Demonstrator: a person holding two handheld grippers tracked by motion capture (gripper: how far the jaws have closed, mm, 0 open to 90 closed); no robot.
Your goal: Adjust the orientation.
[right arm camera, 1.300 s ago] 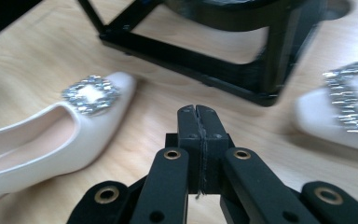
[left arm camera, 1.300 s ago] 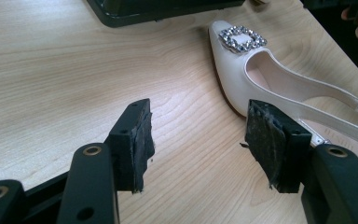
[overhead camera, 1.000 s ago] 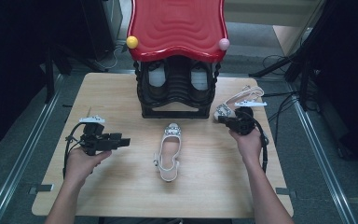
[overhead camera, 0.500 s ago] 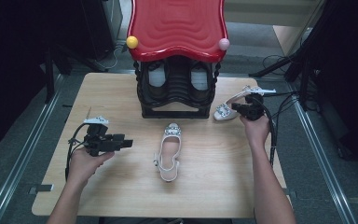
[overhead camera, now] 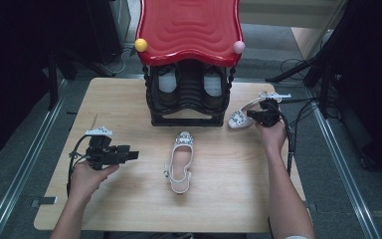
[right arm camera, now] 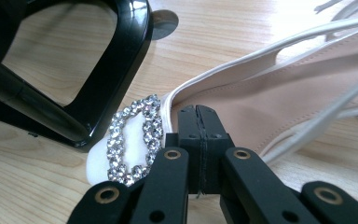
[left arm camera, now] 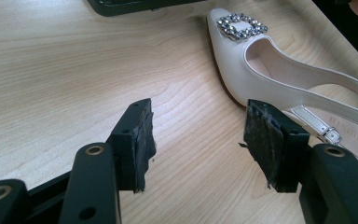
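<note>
A wooden table [overhead camera: 129, 104] is seen carrying a black shoe rack [overhead camera: 189, 94] with a red top at its far middle, and two white slingback shoes are laid before it. The right-hand shoe [overhead camera: 242, 113] is set just beside the rack's right foot, its long axis running from the jewelled toe near the rack out to the heel strap at the far right, and its upper edge behind the buckle [right arm camera: 135, 140] is pinched between the closed jaws of the right gripper [right arm camera: 198, 122]. The middle shoe [overhead camera: 180, 162] is left lying toe toward the rack, to the right of the left gripper [left arm camera: 200, 135], whose jaws are held apart over bare wood, so the left hand [overhead camera: 87, 177] is judged the nearer one to that shoe.
</note>
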